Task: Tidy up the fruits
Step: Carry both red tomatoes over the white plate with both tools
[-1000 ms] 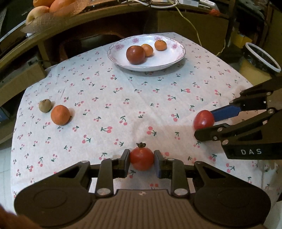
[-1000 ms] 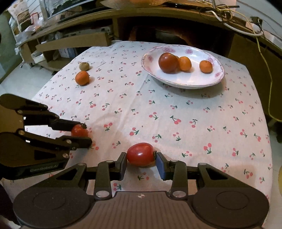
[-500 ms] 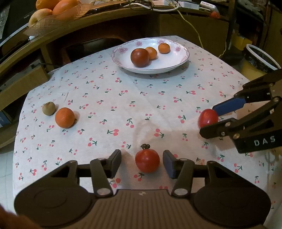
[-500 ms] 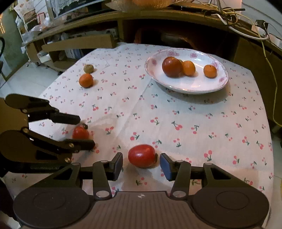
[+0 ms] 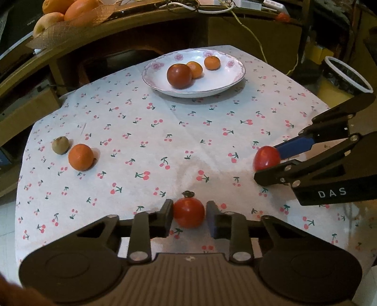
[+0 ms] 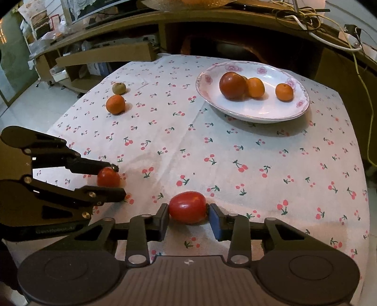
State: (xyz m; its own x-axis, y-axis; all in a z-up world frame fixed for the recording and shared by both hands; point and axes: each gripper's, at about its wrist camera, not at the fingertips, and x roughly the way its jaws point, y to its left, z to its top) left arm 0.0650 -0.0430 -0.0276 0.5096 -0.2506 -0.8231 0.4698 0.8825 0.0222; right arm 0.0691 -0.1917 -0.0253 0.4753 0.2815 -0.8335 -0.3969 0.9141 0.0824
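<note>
My left gripper [image 5: 189,213] is shut on a round red tomato [image 5: 188,212] with a dry stem, low over the cherry-print cloth. My right gripper [image 6: 188,213] is shut on an oval red tomato [image 6: 187,207], also near the cloth's front. Each gripper shows in the other's view, the right one [image 5: 266,162] and the left one [image 6: 110,179]. A white floral plate [image 5: 155,82] at the back holds a dark red fruit [image 5: 179,75] and two small oranges. An orange [image 5: 80,157] and a small brown fruit [image 5: 60,145] lie at the left.
A wooden shelf unit curves behind the table, with a bowl of large fruit [image 5: 63,11] on top and cables [image 6: 329,26] hanging. A white-rimmed bin [image 5: 346,75] stands at the right. The cloth's edges drop off at front and sides.
Both grippers were shut on their tomatoes a second ago, opened half a second ago, and have closed on them again. The view has drawn slightly back toward me.
</note>
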